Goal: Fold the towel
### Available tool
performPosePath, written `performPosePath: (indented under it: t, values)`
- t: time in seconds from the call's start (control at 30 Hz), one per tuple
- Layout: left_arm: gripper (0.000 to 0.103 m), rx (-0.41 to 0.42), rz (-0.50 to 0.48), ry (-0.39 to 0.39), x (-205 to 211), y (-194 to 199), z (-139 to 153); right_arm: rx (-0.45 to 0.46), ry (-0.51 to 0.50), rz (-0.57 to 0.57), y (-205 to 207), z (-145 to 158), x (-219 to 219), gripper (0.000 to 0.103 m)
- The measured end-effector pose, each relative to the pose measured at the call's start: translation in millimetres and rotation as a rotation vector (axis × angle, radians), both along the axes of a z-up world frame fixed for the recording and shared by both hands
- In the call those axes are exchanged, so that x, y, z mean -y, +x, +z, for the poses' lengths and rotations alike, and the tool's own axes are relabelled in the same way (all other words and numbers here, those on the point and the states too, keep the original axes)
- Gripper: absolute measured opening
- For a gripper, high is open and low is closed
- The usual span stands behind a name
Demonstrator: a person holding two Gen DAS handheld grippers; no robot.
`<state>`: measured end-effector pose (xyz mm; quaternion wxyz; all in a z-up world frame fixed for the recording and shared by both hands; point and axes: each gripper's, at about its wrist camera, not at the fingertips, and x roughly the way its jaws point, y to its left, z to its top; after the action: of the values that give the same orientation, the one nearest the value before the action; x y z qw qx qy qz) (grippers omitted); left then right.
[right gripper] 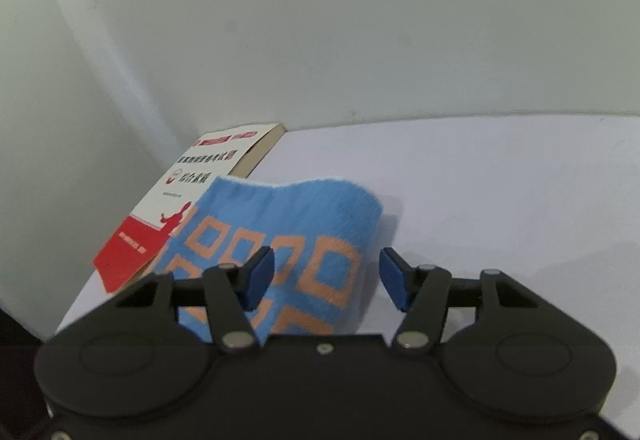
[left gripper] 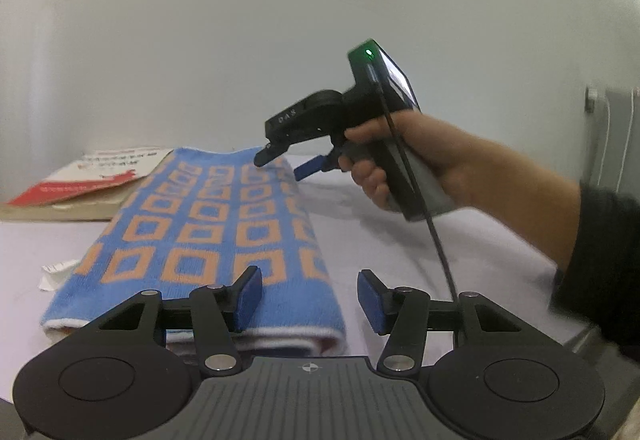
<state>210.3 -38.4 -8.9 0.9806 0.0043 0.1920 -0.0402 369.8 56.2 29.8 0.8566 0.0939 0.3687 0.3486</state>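
Note:
A blue towel (left gripper: 208, 232) with orange squares lies folded in a long strip on the white table (left gripper: 420, 248). My left gripper (left gripper: 310, 298) is open and empty, just above the towel's near right corner. My right gripper (left gripper: 286, 164) shows in the left wrist view, held by a hand, open over the towel's far end. In the right wrist view the right gripper (right gripper: 326, 276) is open and empty, with the towel's far end (right gripper: 296, 232) below and to the left of the gap.
A red and white book (left gripper: 80, 180) lies at the back left against the wall, partly under the towel; it also shows in the right wrist view (right gripper: 172, 200). A scrap of white paper (left gripper: 56, 274) lies left of the towel. A cable (left gripper: 432, 232) hangs from the right gripper.

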Motion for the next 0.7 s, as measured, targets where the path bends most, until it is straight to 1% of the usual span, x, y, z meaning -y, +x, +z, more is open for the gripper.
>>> performPosePath:
  t: [0.03,0.17,0.3,0.37,0.4,0.43,0.47,0.5,0.53,0.57,0.63,0.7]
  values:
    - [0.048,0.0,-0.004,0.022,3.4,-2.5,-1.0,-0.001,0.004,0.008,-1.5,-1.7,-0.3,0.057]
    - [0.048,-0.006,-0.018,0.069,15.5,-3.8,0.5,0.007,0.006,0.022,-5.5,-3.2,-5.0,0.058]
    - [0.047,-0.02,-0.014,0.127,21.3,2.5,-6.8,-0.002,0.018,0.021,-2.0,-4.4,-4.3,0.057]
    - [0.042,-0.015,-0.01,0.155,23.8,1.9,-7.9,-0.009,0.021,0.019,-0.8,-4.8,-3.8,0.053]
    - [0.037,-0.012,-0.002,0.162,24.0,1.6,-8.6,-0.014,0.024,0.017,0.3,-4.9,-3.3,0.051]
    - [0.034,-0.01,0.002,0.159,22.9,1.5,-8.8,-0.02,0.027,0.013,1.7,-5.0,-2.7,0.044]
    - [0.03,-0.008,0.006,0.15,21.0,1.2,-8.2,-0.026,0.029,0.008,3.2,-5.1,-1.8,0.033]
    - [0.022,-0.005,0.011,0.14,19.1,0.6,-7.3,-0.031,0.033,0.006,4.5,-5.1,-0.5,0.031]
    - [0.017,-0.003,0.014,0.125,16.6,0.2,-5.7,-0.036,0.037,0.006,5.6,-5.1,0.9,0.025]
    - [0.016,-0.003,0.014,0.116,14.9,0.0,-4.5,-0.044,0.045,0.004,7.0,-5.0,1.7,0.02]
    - [0.013,-0.006,0.007,0.106,11.6,-0.6,-0.9,-0.049,0.046,0.005,7.9,-4.4,1.6,0.017]
    - [0.013,0.003,-0.003,0.119,12.5,-2.6,3.3,-0.044,0.035,0.009,7.4,-1.5,0.6,0.014]
